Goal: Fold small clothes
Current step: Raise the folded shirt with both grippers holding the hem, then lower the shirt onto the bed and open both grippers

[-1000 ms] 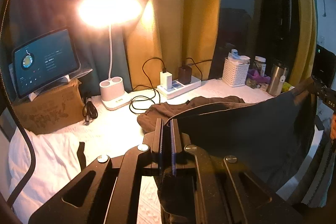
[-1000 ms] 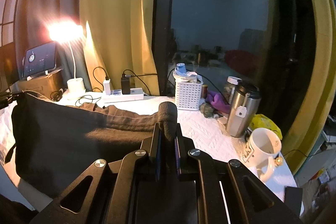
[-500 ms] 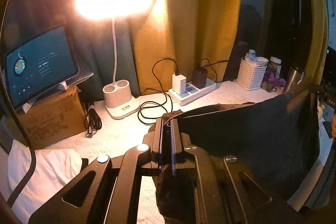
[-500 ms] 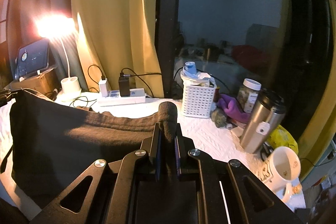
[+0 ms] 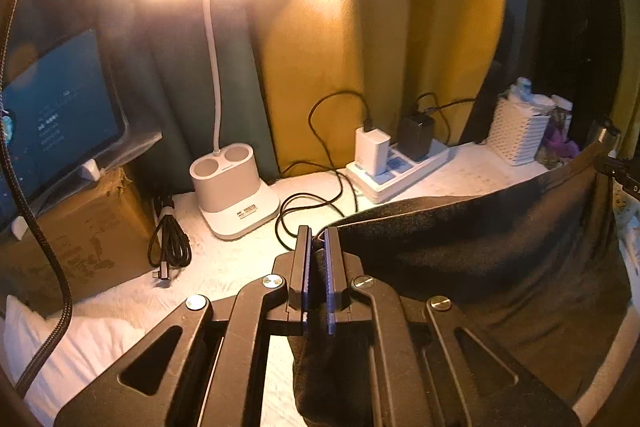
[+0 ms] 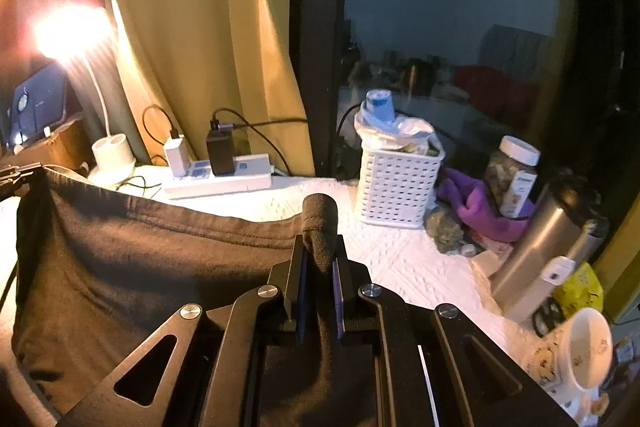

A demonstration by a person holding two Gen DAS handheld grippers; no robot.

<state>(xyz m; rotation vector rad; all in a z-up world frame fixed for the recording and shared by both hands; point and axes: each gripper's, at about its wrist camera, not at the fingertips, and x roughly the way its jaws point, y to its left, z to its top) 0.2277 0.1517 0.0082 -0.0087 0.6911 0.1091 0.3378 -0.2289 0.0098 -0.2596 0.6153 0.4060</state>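
A dark grey garment hangs stretched between my two grippers over the white table cover. My left gripper is shut on one top corner of it, the cloth pinched between the blue pads. In the right wrist view the garment spreads to the left, and my right gripper is shut on its other top corner, a bunched roll of cloth sticking up past the fingertips. The other gripper's tip shows at each view's edge, holding the far corner. The garment's lower part is hidden behind the gripper bodies.
Behind the garment stand a lit white desk lamp, a power strip with chargers and coiled cables, a tablet on a cardboard box, a white basket, a jar, a steel flask and a mug. Yellow curtains hang behind.
Both grippers have moved forward and slightly down toward the lamp and power strip, carrying the stretched garment with them. The crumpled part that lay on the table is no longer seen.
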